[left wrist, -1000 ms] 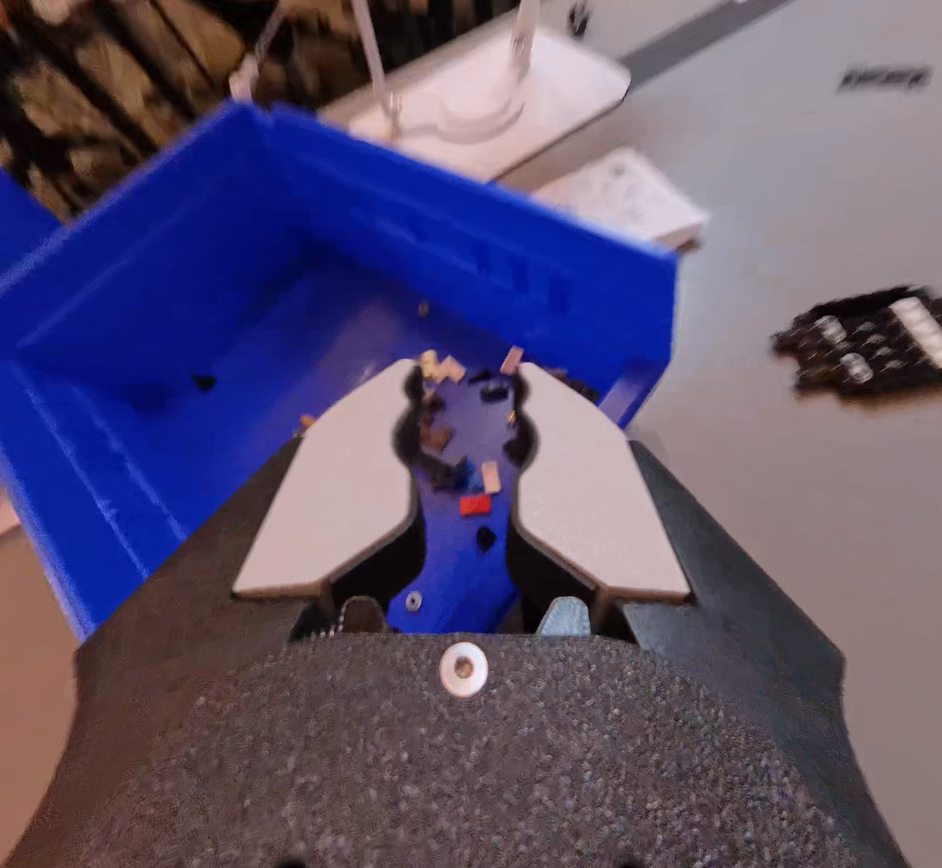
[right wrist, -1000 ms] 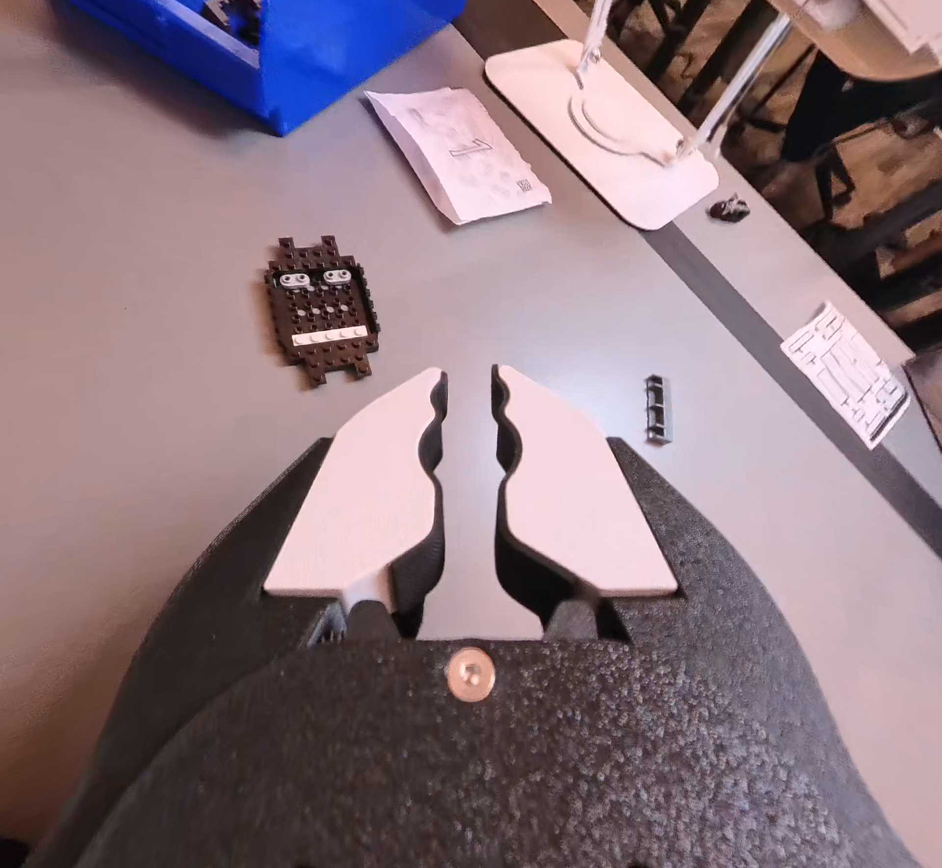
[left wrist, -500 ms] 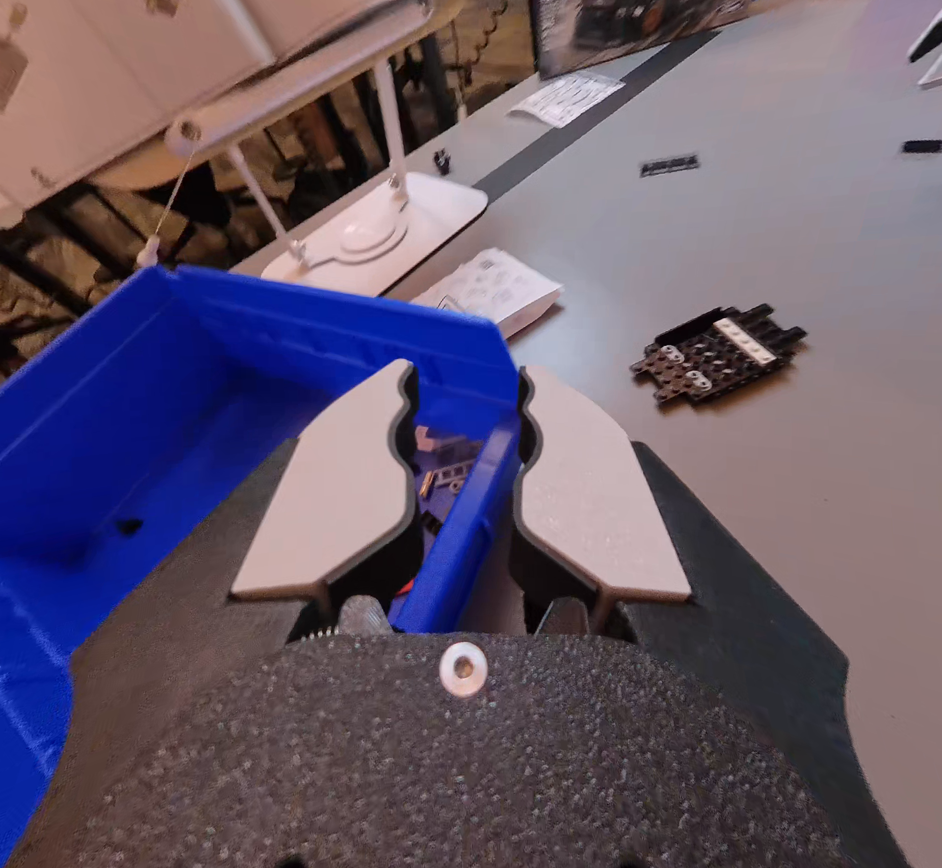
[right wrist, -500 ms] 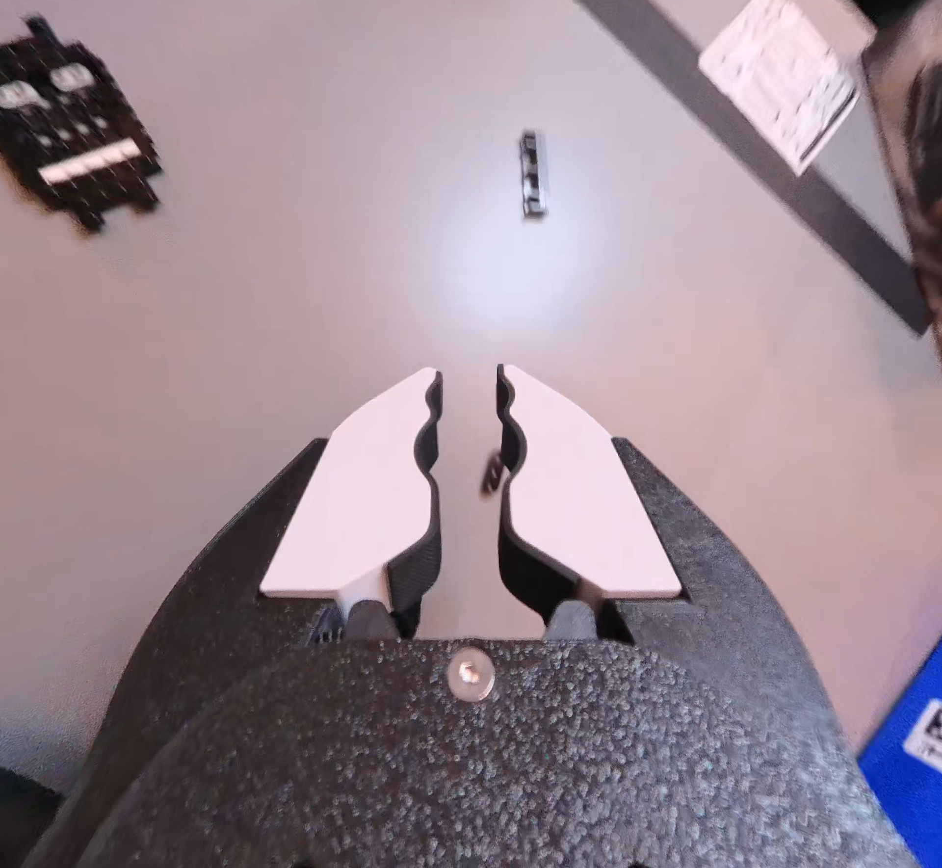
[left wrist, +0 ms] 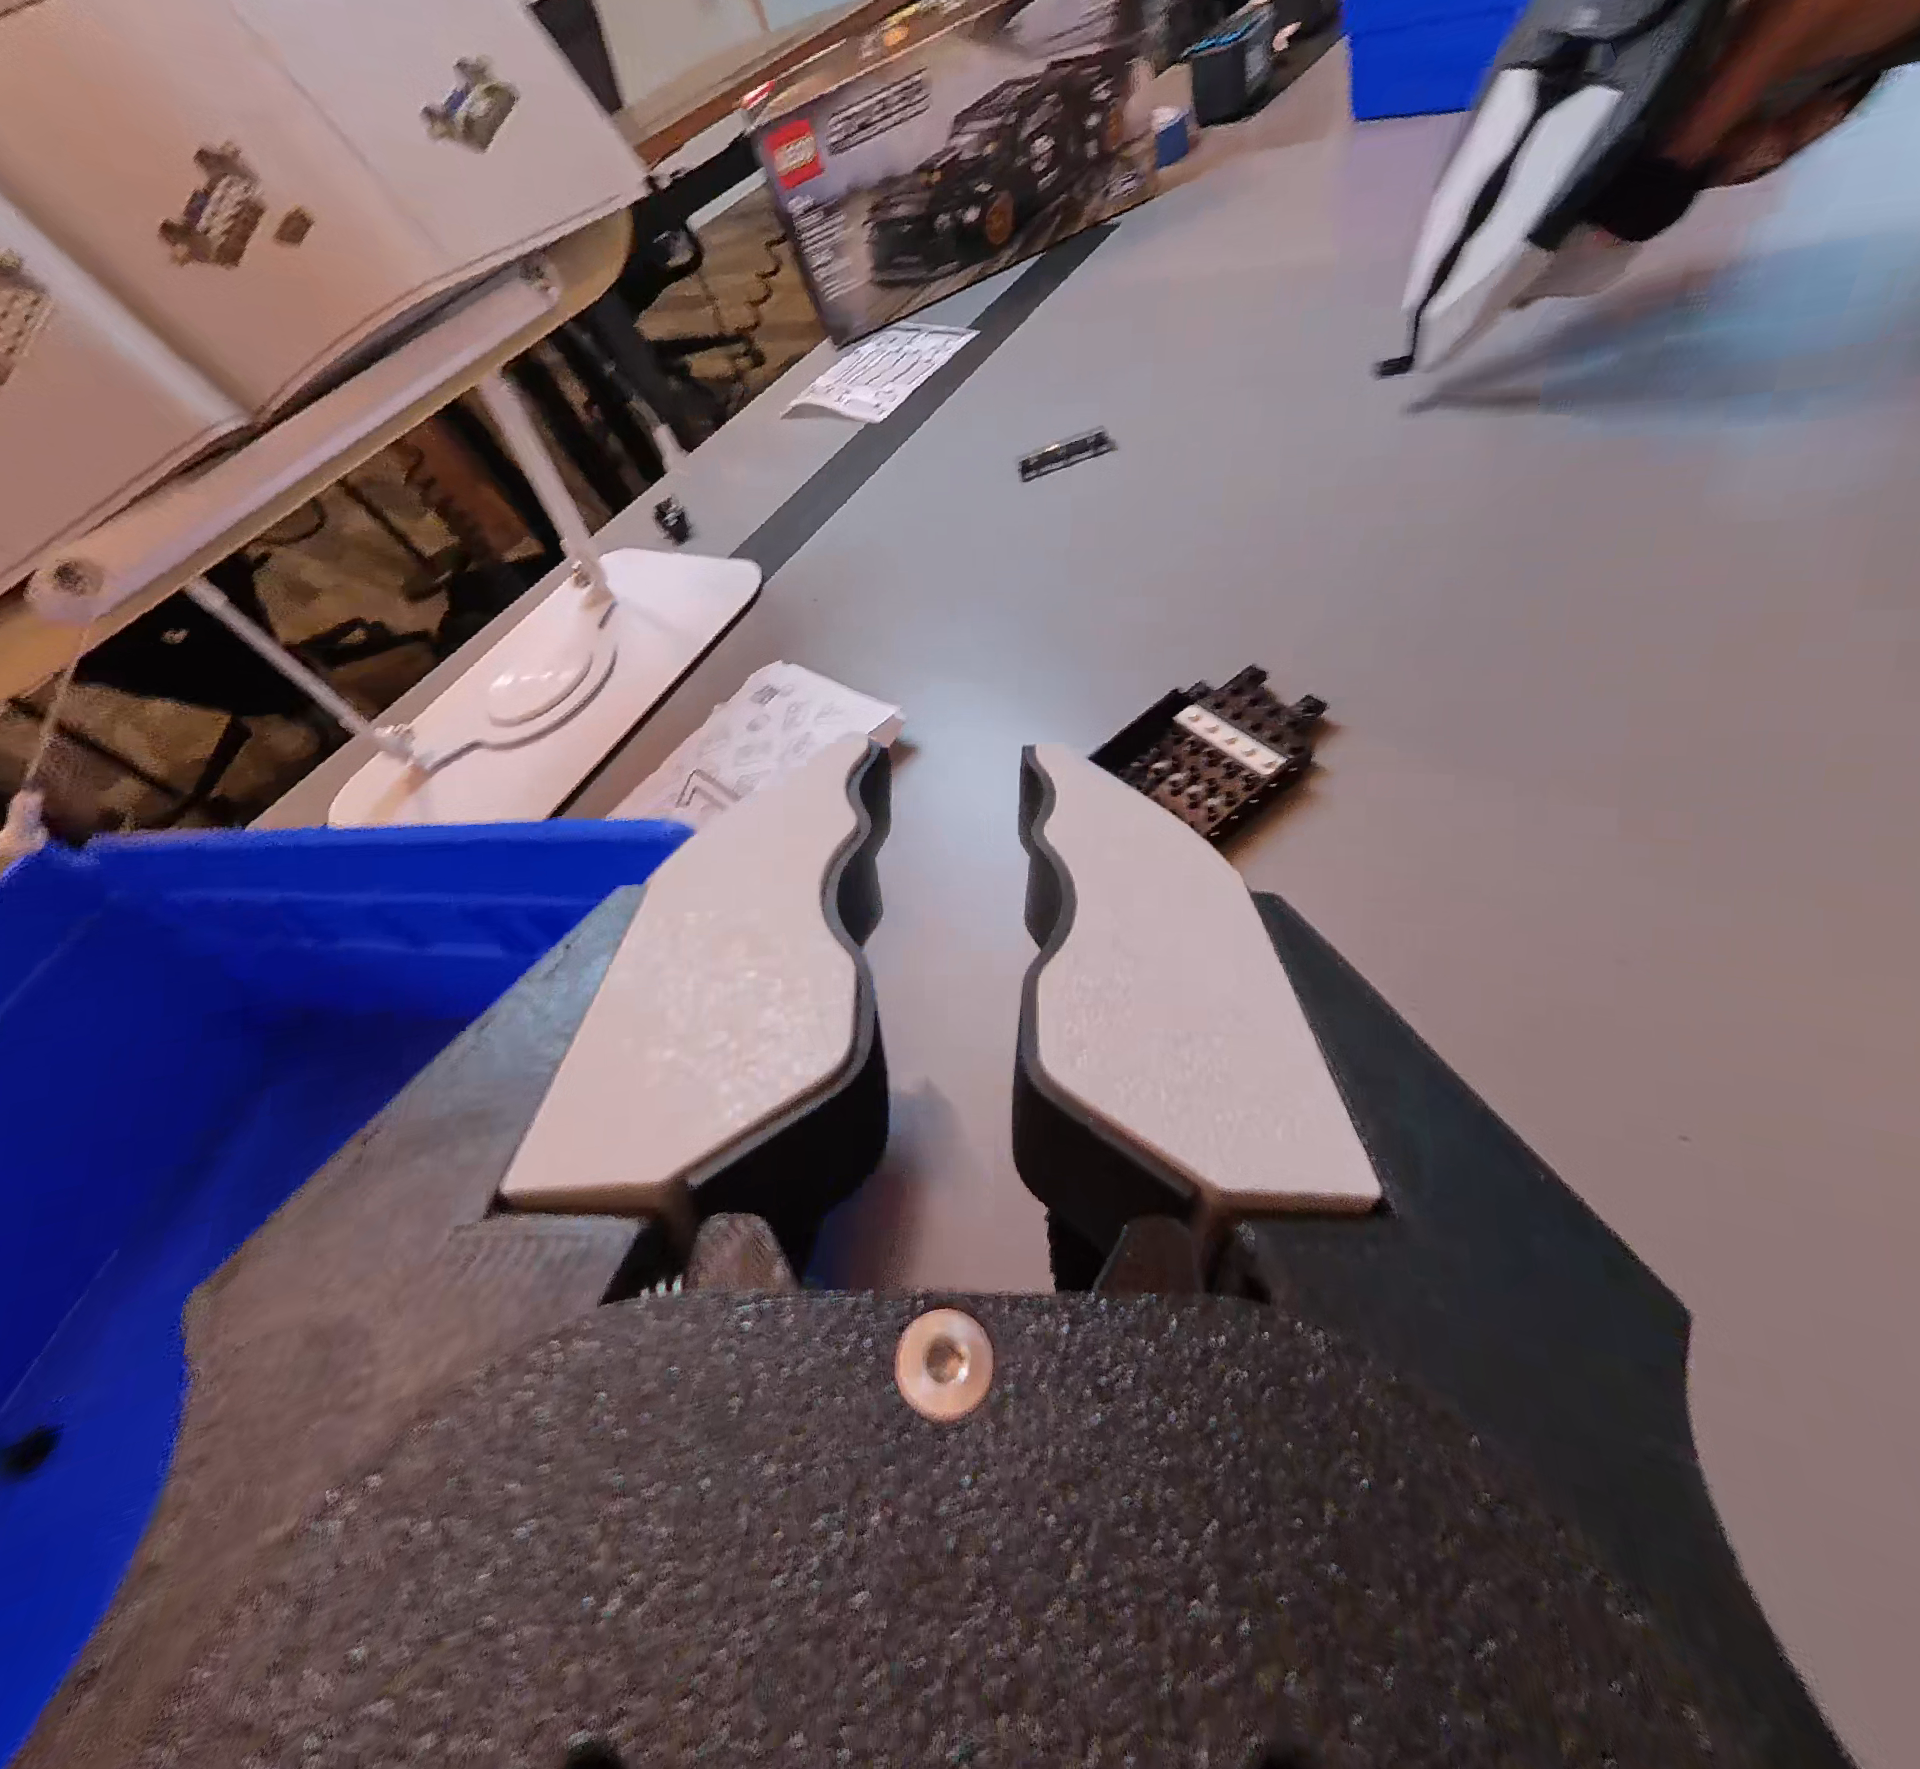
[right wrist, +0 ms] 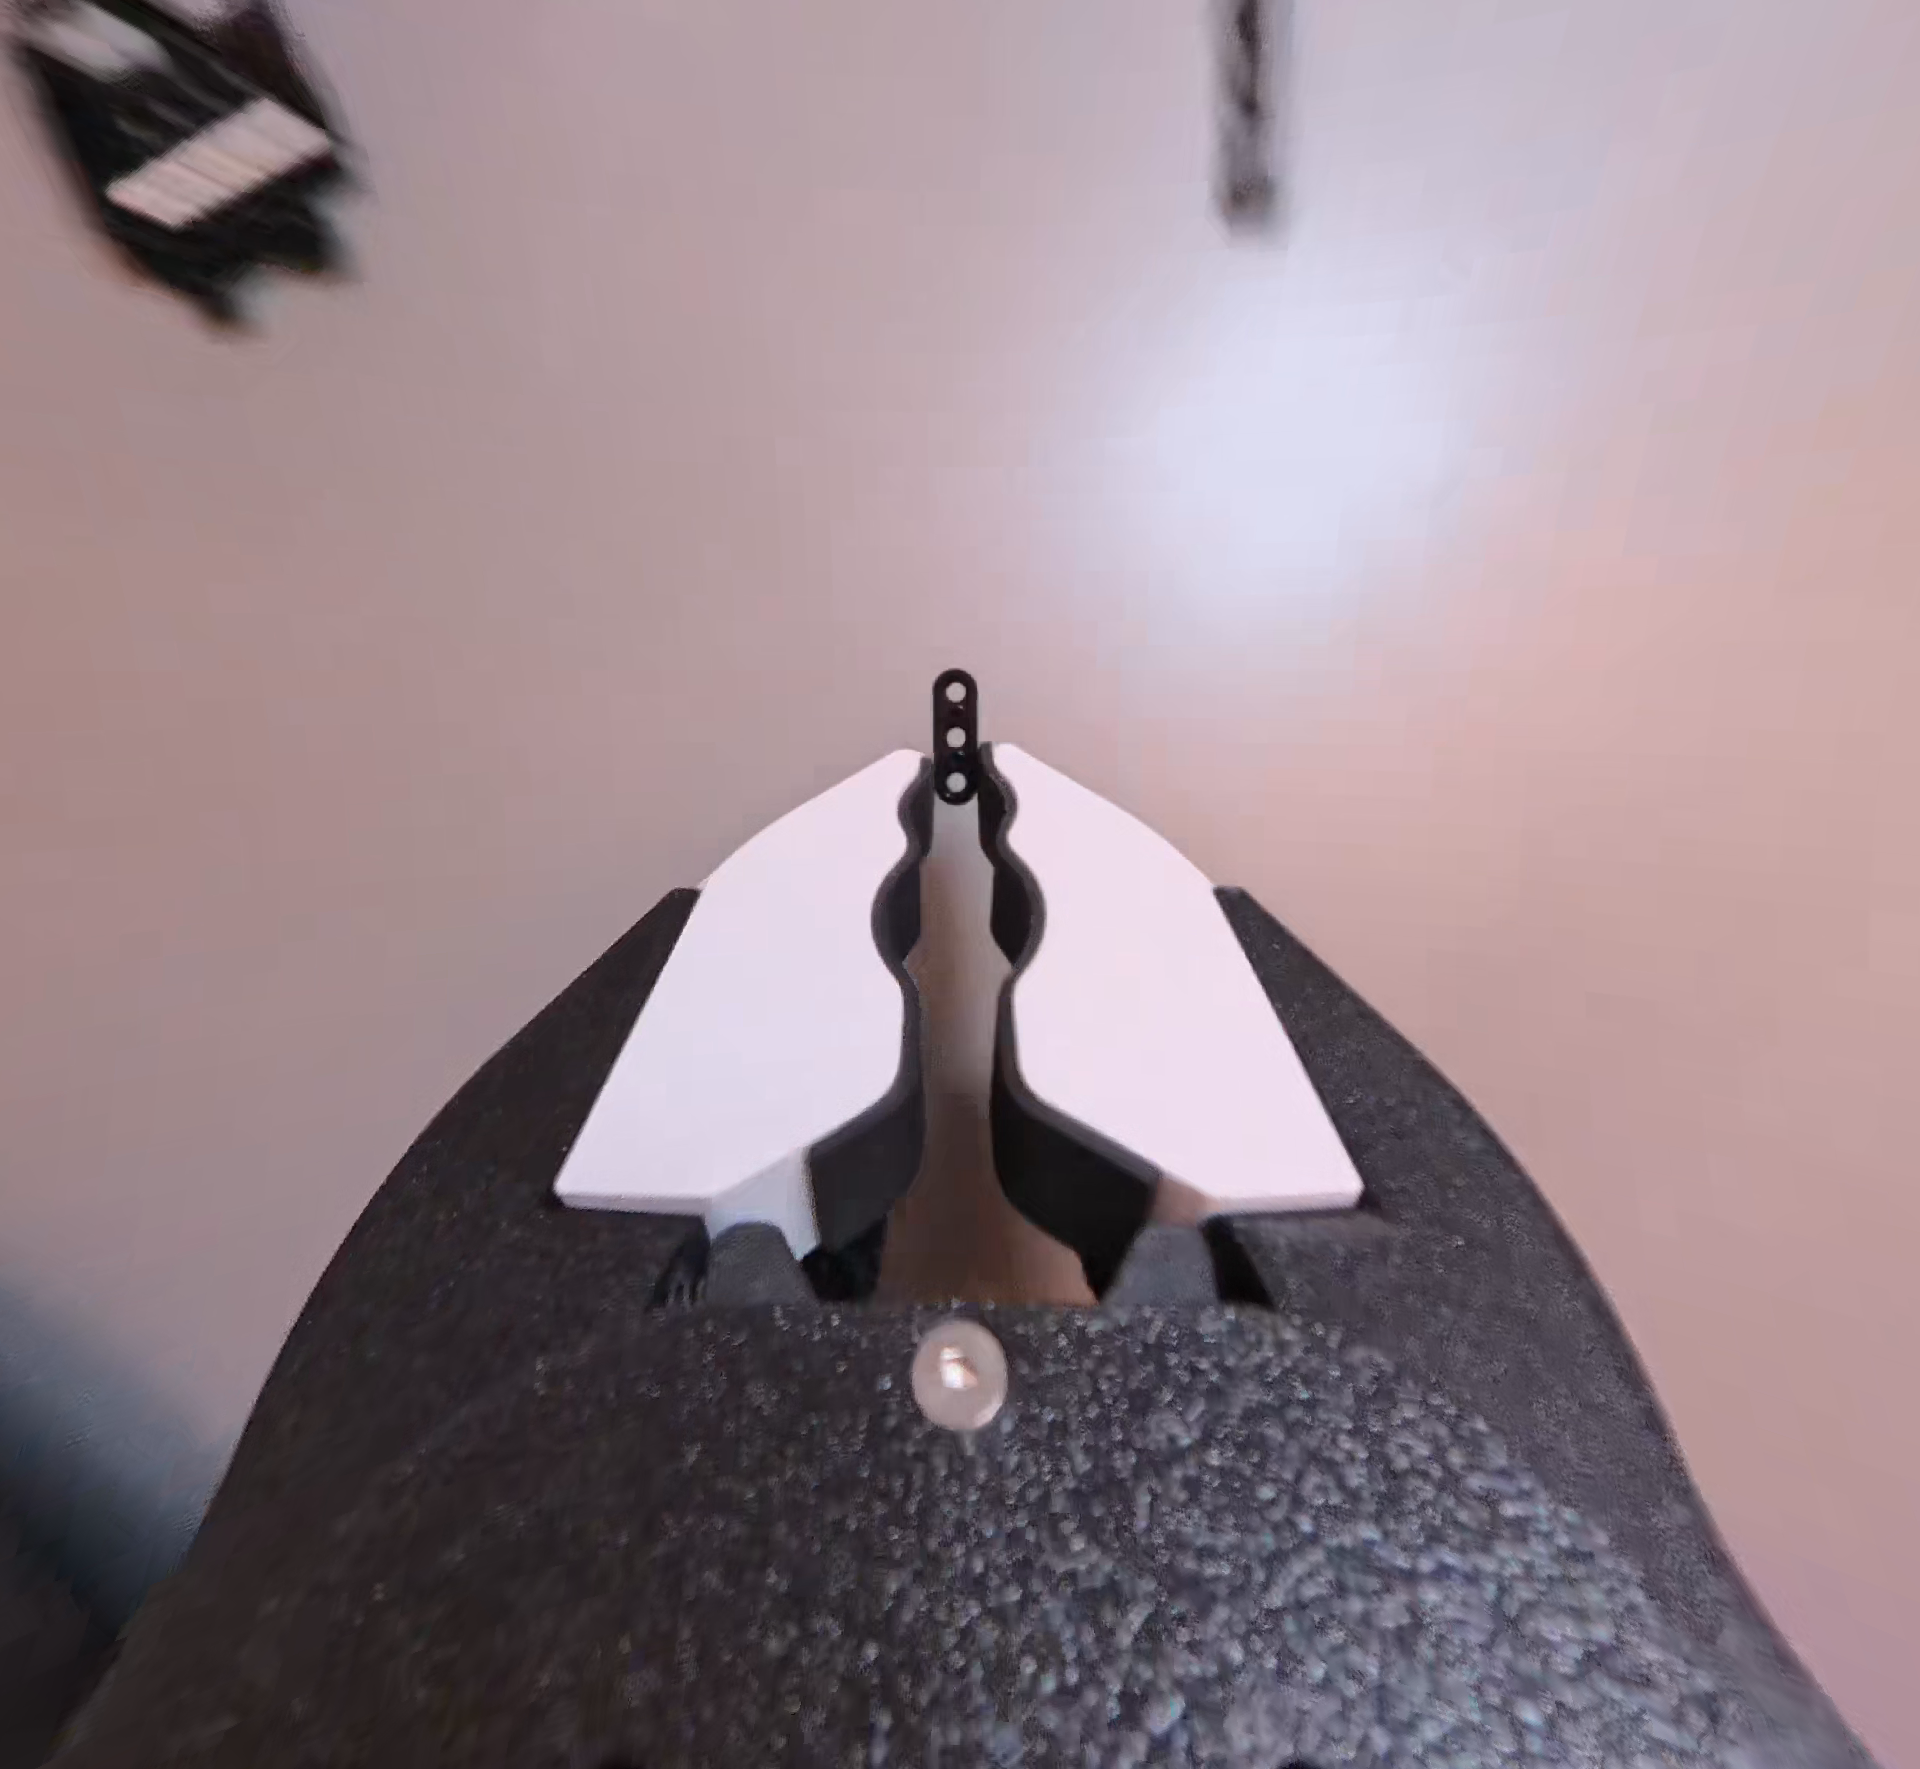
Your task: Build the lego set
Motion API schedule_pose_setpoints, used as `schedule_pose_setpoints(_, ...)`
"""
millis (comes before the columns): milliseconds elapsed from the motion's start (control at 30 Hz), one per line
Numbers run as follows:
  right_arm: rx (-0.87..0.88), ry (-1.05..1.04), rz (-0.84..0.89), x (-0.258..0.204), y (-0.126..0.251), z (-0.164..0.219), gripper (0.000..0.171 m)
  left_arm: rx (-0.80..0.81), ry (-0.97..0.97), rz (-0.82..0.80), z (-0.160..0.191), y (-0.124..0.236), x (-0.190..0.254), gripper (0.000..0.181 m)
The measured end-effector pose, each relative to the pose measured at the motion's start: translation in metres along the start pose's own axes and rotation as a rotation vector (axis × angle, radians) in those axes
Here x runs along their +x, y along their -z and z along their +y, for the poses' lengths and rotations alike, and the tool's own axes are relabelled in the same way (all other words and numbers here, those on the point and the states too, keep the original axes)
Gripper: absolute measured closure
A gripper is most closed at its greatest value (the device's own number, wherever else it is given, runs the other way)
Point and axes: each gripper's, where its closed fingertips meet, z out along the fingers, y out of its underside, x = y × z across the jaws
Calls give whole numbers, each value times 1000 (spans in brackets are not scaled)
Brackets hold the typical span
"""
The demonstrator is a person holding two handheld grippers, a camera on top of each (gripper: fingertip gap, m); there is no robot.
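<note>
My right gripper [right wrist: 956,758] is shut on a small thin black beam with holes [right wrist: 954,717], which sticks out past the fingertips above the grey table. It shows far off in the left wrist view [left wrist: 1423,353], with the black piece at its tip. My left gripper [left wrist: 951,763] is open and empty, just right of the blue bin [left wrist: 260,971]. A black studded plate with white pieces [left wrist: 1216,753] lies just ahead of it, blurred in the right wrist view [right wrist: 177,130].
A small dark grille piece [left wrist: 1065,454] lies on the table, also blurred in the right wrist view [right wrist: 1247,78]. A white lamp base [left wrist: 582,680], paper sheets [left wrist: 769,743], a toy box [left wrist: 956,150] and another blue bin [left wrist: 1444,5] stand farther back. The gap from one gripper's tips to the other's is roughly 30 cm.
My right gripper swung down over a small black piece on the table and closed on it. My left gripper moved right, out of the blue bin to the table beside it.
</note>
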Motion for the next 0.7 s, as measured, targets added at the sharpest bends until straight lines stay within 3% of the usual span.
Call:
schedule_pose_setpoints(167,422,427,-249,-131,11,-99,164,80,24,208,-16,-5,48,152)
schedule_pose_setpoints(333,504,767,-210,-220,-9,-127,164,95,310,423,-25,-6,77,158)
schedule_pose_setpoints(467,536,826,-136,-231,-13,-136,163,16,388,455,-13,-7,77,163)
schedule_pose_setpoints(567,554,826,-131,-231,-10,-138,164,8,410,494,-13,-4,81,174)
schedule_pose_setpoints(700,600,820,-69,-223,-6,-144,164,25,390,472,-18,-3,75,176)
